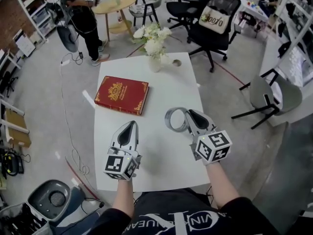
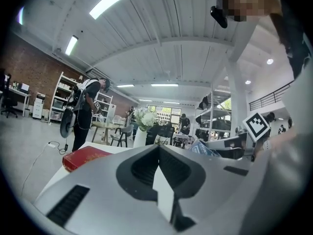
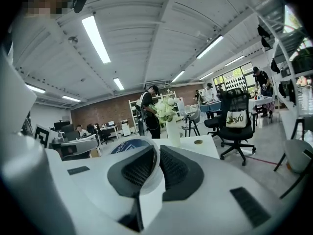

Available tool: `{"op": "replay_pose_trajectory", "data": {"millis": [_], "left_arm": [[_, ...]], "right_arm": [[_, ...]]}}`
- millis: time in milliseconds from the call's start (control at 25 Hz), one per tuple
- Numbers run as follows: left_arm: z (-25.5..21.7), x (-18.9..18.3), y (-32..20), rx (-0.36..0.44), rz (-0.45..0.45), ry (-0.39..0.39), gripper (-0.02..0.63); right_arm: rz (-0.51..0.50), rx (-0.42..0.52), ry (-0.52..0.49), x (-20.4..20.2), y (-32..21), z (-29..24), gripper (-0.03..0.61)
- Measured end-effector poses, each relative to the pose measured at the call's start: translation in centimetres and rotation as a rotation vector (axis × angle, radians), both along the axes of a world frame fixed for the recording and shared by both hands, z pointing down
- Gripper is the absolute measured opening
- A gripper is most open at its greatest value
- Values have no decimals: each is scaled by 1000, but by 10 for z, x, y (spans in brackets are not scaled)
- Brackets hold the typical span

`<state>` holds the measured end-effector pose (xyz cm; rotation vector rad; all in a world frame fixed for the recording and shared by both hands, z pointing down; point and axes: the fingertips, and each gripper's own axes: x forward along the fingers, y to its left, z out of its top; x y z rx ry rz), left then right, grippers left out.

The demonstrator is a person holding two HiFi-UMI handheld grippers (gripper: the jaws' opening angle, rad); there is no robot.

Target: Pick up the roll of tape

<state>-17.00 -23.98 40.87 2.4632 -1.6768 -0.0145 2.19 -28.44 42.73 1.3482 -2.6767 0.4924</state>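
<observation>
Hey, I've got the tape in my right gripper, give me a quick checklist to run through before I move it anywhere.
1. Right hand-held gripper shut on the roll of tape: ok, one wall of the ring sits between its jaws.
2. Roll lifted off the table: cannot tell from these views.
3. Left hand-held gripper empty, jaws together: ok.
4. Red book apart from the roll: ok, it lies further out, to the left.
5. Vase of flowers out of the way: ok, it stands at the table's far edge.
</observation>
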Motion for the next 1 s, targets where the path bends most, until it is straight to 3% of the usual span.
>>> {"op": "replay_pose_trajectory", "data": {"millis": [1000], "left_arm": [[-47,-23,-3,85,-57,-24,0]], "right_arm": [[2,181,3,8,1,-64,54]]}}
